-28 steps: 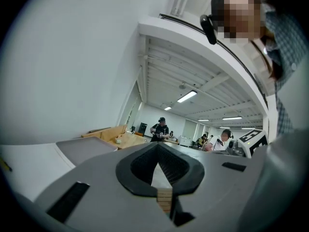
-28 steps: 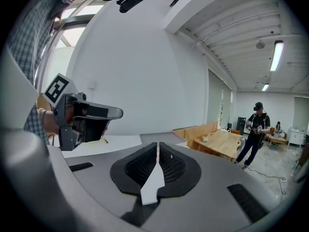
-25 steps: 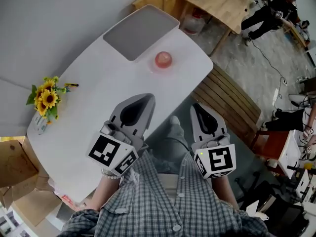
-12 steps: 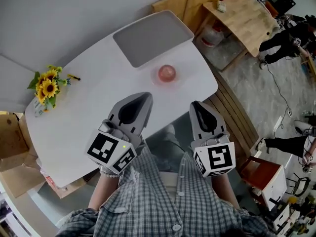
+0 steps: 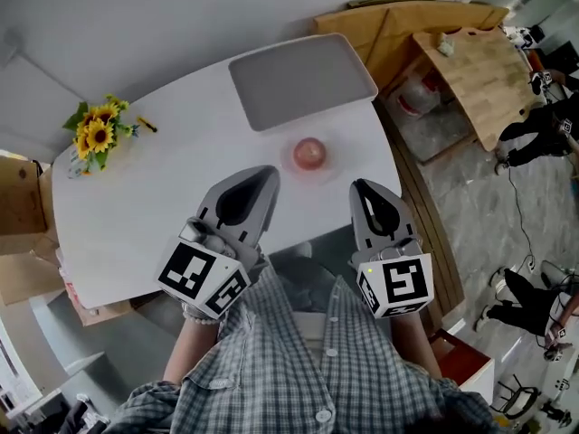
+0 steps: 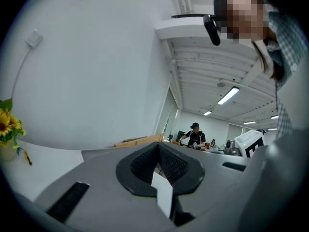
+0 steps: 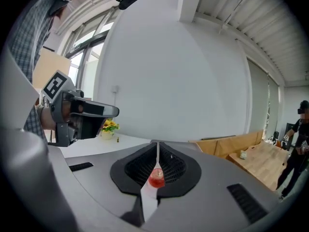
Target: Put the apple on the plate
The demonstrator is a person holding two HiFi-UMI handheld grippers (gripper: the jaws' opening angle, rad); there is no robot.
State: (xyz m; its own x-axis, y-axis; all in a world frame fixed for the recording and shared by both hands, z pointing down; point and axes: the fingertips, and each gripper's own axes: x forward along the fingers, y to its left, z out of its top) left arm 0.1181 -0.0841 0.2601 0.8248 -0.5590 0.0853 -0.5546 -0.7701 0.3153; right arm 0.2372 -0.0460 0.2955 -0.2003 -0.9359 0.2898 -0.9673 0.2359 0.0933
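**A:** Head view, what was logged?

**B:** A white table was seen. The apple was lying on it, near the grey plate but apart from it, off the plate's near edge. Sunflowers were set at the table's far left corner. A wooden bench was noted past the right end and a cardboard box past the left. The left gripper and the right gripper were held side by side at the near edge, short of the apple. Black-and-white square markers were carried on both cubes.

**A:** Left gripper view?

**B:** The jaws were found pressed together, with nothing gripped. The sunflowers were seen at the left edge, and a distant person beyond the tips.

**A:** Right gripper view?

**B:** The jaws were closed down to a thin slit, with nothing held. The apple was framed in that slit, out ahead on the table. The left gripper was seen at the left with one marker turned to the camera. The wooden bench was seen at the right.
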